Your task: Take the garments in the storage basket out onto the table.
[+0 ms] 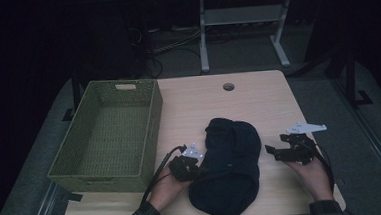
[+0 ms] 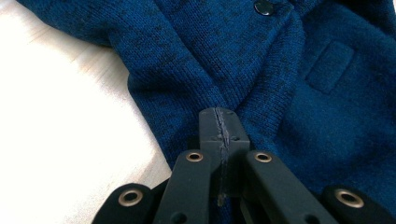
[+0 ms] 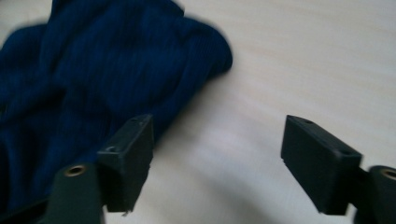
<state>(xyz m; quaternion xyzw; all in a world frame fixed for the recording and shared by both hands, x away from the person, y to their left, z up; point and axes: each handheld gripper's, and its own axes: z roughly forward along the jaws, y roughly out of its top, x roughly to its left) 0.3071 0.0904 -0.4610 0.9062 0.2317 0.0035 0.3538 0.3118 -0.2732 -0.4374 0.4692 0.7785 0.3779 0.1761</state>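
Note:
A dark blue knitted garment (image 1: 232,165) lies bunched on the wooden table (image 1: 263,98), toward the front edge. In the left gripper view its knit (image 2: 280,60) shows a dark button (image 2: 264,6) and a small sewn patch (image 2: 329,65). My left gripper (image 1: 195,170) sits at the garment's left edge. Its jaws (image 2: 219,116) are pressed together, and creases in the fabric run into the tip. My right gripper (image 1: 270,150) hovers just right of the garment, jaws wide apart (image 3: 217,135) over bare table, with the blue garment (image 3: 70,84) beside its left jaw.
A green woven basket (image 1: 152,130) with nothing inside stands on the table's left side, close to my left hand. A round cable hole (image 1: 228,86) lies near the far edge. Beyond the table are a white desk frame (image 1: 203,36) and cables on the floor.

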